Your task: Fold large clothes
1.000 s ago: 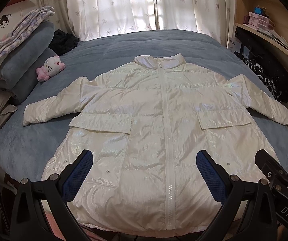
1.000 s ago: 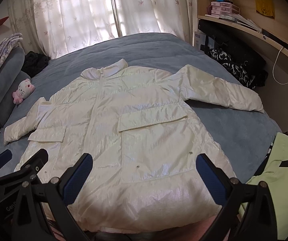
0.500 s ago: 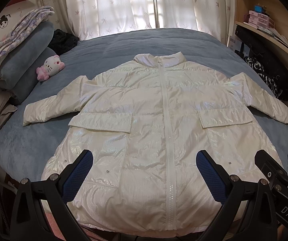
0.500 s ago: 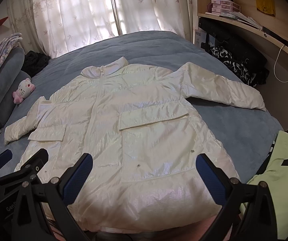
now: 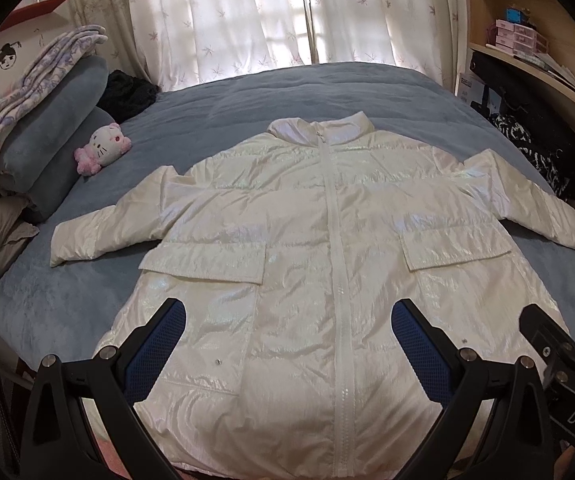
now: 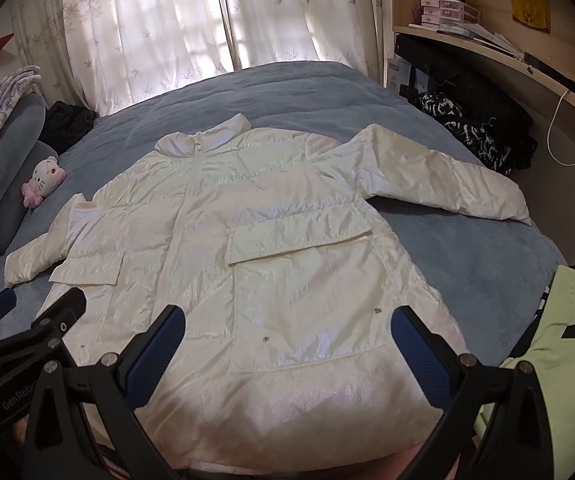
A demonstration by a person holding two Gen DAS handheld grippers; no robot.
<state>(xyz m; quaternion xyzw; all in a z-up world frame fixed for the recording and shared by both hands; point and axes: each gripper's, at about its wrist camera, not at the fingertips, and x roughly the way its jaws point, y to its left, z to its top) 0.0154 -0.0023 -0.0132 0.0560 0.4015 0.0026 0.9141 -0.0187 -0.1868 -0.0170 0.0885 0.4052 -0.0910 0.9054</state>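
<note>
left tongs (image 5: 287,336) and right tongs (image 6: 287,336), both wide and empty, hover over the near hem of the white jacket (image 5: 327,260), spread flat, front up, on the blue bed (image 5: 287,92). risk: glossy padded fabric may slip from a shallow pinch. far left, plush toy (image 5: 103,152).

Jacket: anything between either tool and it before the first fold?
Nothing visible. The white jacket lies spread flat on the bed, front up, both sleeves out. The left tool and right tool hang open over its hem. The plush cat and green garment sit off to the sides, clear of it.
</note>
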